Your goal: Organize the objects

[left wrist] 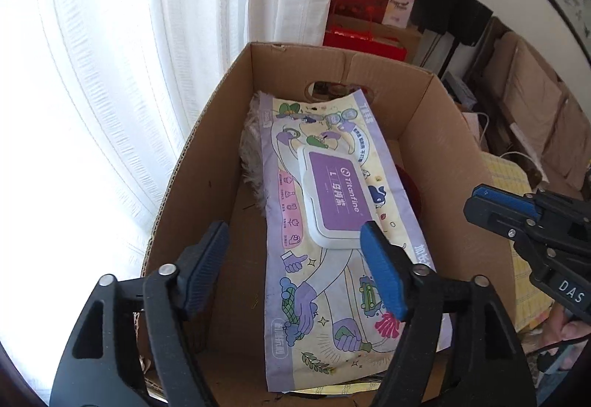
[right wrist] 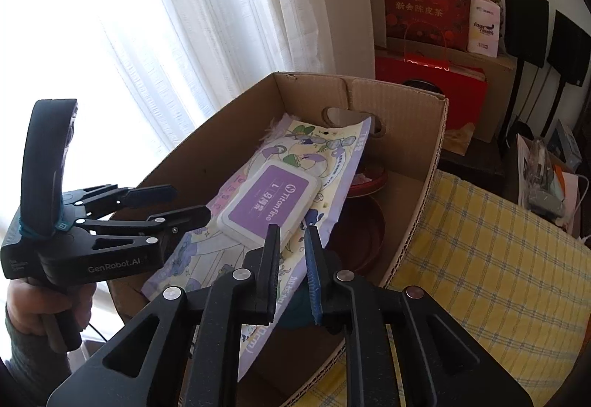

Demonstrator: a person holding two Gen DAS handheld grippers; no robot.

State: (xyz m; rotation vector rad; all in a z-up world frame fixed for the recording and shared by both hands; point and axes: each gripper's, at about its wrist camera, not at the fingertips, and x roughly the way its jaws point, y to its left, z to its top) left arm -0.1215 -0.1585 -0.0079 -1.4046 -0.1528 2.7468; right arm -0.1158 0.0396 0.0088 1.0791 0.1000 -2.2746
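Observation:
A purple and yellow wipes pack [left wrist: 332, 259] with a white and purple lid [left wrist: 334, 200] lies flat inside an open cardboard box [left wrist: 417, 104]. My left gripper [left wrist: 293, 233] hangs over the pack's near half, jaws wide open, pads clear of it. It also shows at the left of the right wrist view, left gripper [right wrist: 188, 202], held by a hand. My right gripper [right wrist: 291, 233] is above the pack's [right wrist: 258, 200] near right corner, its jaws only a narrow gap apart with nothing pinched. Seen from the left wrist, the right gripper [left wrist: 476, 202] is over the box's right wall.
A grey fuzzy thing [left wrist: 251, 156] sticks out under the pack's left side. Red round dishes [right wrist: 365, 233] lie in the box's right part. The box rests on a yellow checked cloth [right wrist: 480, 259]. White curtains [right wrist: 184, 19] hang to the left, and red gift bags [right wrist: 424, 12] stand behind.

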